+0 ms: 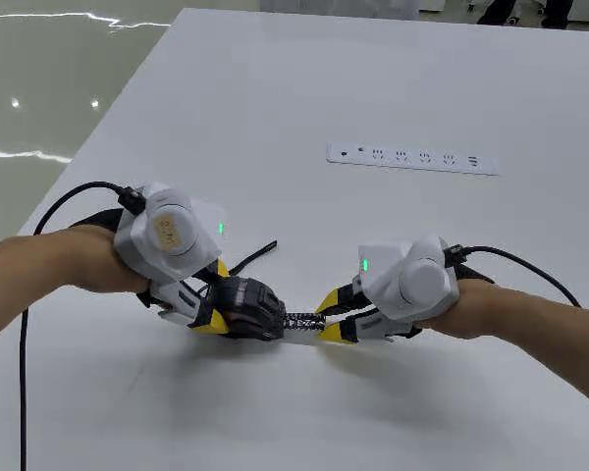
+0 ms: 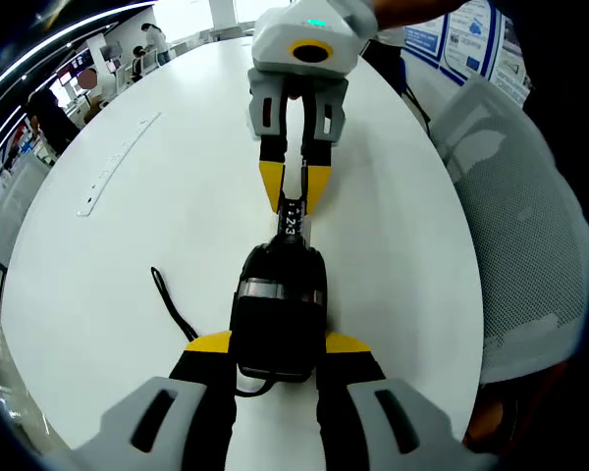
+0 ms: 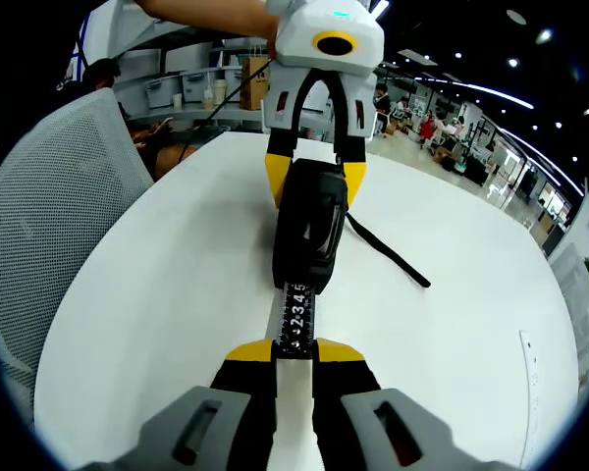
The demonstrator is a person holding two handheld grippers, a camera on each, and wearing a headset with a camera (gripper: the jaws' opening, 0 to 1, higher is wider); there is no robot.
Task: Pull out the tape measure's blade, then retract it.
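Note:
A black tape measure (image 1: 247, 306) rests on the white table (image 1: 304, 98), held between the yellow-tipped jaws of my left gripper (image 1: 212, 296), which is shut on its case (image 2: 278, 312). A short stretch of numbered blade (image 1: 302, 321) sticks out toward my right gripper (image 1: 330, 316), which is shut on the blade's end (image 3: 294, 324). In the right gripper view the case (image 3: 311, 221) lies straight ahead with the left gripper (image 3: 314, 177) behind it. In the left gripper view the right gripper (image 2: 293, 191) pinches the blade (image 2: 292, 220). The tape's black wrist strap (image 1: 255, 255) trails on the table.
A white power strip (image 1: 412, 158) lies farther back on the table, right of centre. Black cables (image 1: 64, 201) run from both grippers. The table's left edge borders a glossy floor (image 1: 39, 88). A mesh chair (image 2: 515, 216) stands beside the table.

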